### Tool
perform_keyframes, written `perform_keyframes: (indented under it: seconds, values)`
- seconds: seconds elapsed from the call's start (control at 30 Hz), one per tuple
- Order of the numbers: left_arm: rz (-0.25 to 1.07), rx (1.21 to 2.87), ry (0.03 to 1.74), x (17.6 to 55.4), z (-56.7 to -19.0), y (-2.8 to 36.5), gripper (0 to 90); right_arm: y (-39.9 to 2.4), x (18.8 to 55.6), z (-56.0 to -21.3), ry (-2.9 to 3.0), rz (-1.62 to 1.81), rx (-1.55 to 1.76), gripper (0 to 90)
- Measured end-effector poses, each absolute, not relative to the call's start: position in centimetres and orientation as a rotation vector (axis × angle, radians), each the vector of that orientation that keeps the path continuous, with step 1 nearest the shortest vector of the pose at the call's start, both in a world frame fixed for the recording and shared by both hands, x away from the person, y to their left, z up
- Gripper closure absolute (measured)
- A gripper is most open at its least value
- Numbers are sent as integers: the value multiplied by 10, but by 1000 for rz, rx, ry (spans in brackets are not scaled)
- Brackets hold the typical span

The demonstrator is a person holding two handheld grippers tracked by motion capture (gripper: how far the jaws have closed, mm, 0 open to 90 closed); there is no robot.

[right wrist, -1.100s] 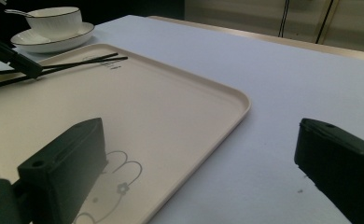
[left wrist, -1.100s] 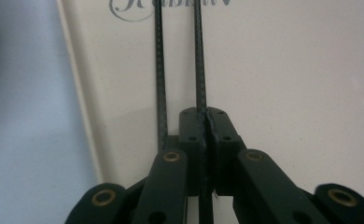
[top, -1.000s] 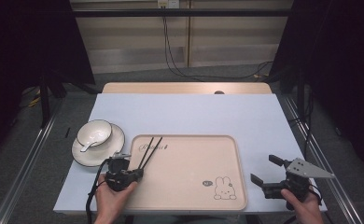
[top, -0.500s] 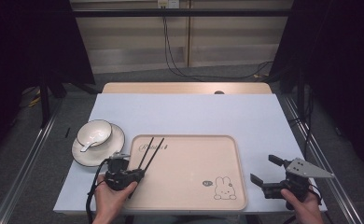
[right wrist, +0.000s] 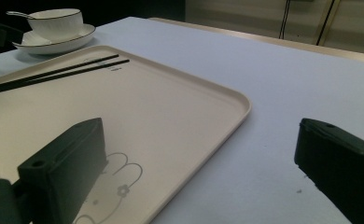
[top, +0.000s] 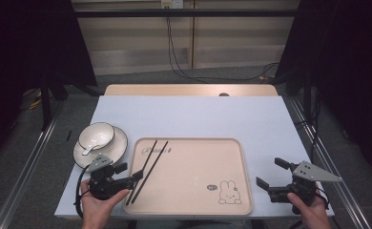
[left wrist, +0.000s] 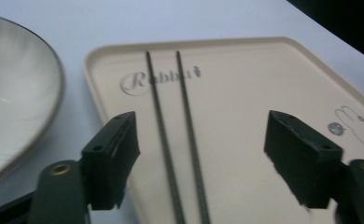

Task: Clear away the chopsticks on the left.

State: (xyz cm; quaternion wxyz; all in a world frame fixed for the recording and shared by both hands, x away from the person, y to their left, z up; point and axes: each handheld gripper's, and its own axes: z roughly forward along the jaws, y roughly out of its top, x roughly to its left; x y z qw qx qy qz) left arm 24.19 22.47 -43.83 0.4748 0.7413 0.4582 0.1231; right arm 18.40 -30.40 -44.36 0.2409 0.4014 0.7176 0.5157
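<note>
A pale counter [top: 198, 119] stands before dark curtains. The left gripper's [left wrist: 201, 158] fingers [left wrist: 112, 154] are spread wide, empty, straddling the near ends of two black chopsticks [left wrist: 171, 140] on the beige tray [top: 222, 157] (left part). To lift both, I judge: lower, centre, close evenly. The right gripper [top: 279, 179] is open too, idle off the tray's right edge. Bowl [top: 96, 136] and plate [top: 119, 143] sit far left.
</note>
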Motion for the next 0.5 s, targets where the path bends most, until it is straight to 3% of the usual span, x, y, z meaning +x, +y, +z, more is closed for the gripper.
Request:
perform_keyframes:
  seconds: [0.07, 0.2, 0.33, 0.5]
  values:
    - [379, 1832, 1077, 237, -436, 232, 180, -304, 184, -444, 1962, 1411, 1099, 21]
    - [405, 1782, 1053, 229, -436, 249, 80, -304, 184, -444, 1958, 1407, 1102, 21]
    - [385, 1770, 1035, 222, -441, 263, 26, -305, 185, -444, 1958, 1407, 1100, 21]
    - [389, 1721, 1017, 221, -438, 272, 25, -304, 184, -443, 1958, 1405, 1099, 21]
